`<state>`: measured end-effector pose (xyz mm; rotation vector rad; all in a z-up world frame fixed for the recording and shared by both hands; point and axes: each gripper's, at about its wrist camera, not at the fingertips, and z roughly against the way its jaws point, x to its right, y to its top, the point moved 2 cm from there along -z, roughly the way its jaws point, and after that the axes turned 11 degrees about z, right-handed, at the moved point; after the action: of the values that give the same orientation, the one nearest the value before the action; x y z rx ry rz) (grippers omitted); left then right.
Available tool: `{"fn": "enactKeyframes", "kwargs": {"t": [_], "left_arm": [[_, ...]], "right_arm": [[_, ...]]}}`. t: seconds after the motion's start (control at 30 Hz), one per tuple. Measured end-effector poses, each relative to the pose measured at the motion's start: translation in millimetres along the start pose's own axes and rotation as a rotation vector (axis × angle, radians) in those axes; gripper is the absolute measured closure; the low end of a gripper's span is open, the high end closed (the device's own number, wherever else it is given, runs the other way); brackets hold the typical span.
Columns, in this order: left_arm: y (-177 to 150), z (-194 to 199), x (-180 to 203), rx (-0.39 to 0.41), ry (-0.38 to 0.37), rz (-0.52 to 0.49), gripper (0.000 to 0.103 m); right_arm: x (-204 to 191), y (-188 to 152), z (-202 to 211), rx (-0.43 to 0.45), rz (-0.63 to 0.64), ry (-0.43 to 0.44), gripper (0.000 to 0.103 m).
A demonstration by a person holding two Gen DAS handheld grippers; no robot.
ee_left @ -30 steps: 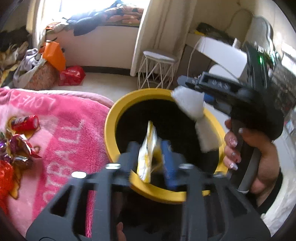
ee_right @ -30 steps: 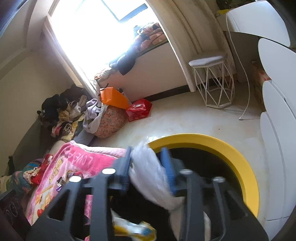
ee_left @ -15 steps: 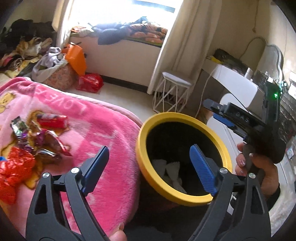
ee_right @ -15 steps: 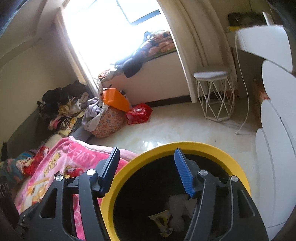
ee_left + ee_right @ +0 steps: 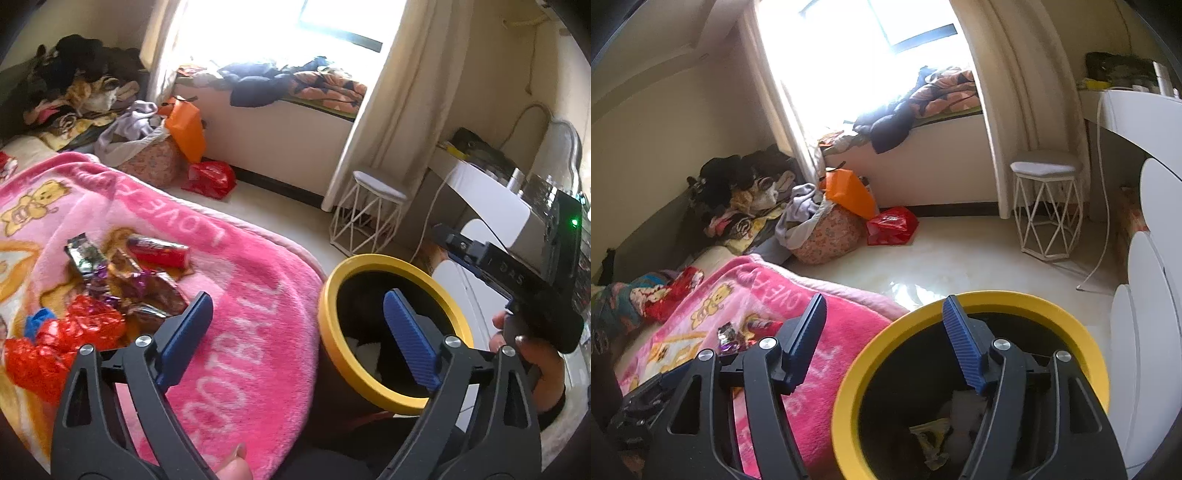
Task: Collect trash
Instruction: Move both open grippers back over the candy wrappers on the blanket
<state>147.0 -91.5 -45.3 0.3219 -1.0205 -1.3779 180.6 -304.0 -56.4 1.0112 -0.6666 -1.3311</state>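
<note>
Drop step done: yellow-rimmed bin (image 5: 1097,363) holds white tissue and yellow wrapper (image 5: 932,432) at bottom. Left gripper (image 5: 295,338) jaws just opened wide, nothing between. Right gripper (image 5: 882,341) jaws also just opened partway, empty, over bin rim. Remaining trash: candy wrapper pile (image 5: 110,295) on pink blanket (image 5: 251,302), beside bin. Next, likely: swing left gripper to pile, close on one wrapper.

Bright window (image 5: 871,48), cream curtain (image 5: 391,103), pale glossy floor (image 5: 960,258), white wire stool (image 5: 1047,210).
</note>
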Motion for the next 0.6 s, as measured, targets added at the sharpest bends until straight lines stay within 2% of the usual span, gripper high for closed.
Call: {"fn": "enactKeyframes", "kwargs": {"t": [0.13, 0.6], "left_arm": [[3.3, 6.8, -10.2, 0.017, 0.020, 0.023, 0.011], [18.4, 29.5, -46.9, 0.084, 0.080, 0.072, 0.011]], "right_arm": [[-13.2, 1.9, -2.0, -0.006, 0.032, 0.017, 0.038], [-66.4, 2.9, -7.2, -0.022, 0.131, 0.098, 0.034]]}}
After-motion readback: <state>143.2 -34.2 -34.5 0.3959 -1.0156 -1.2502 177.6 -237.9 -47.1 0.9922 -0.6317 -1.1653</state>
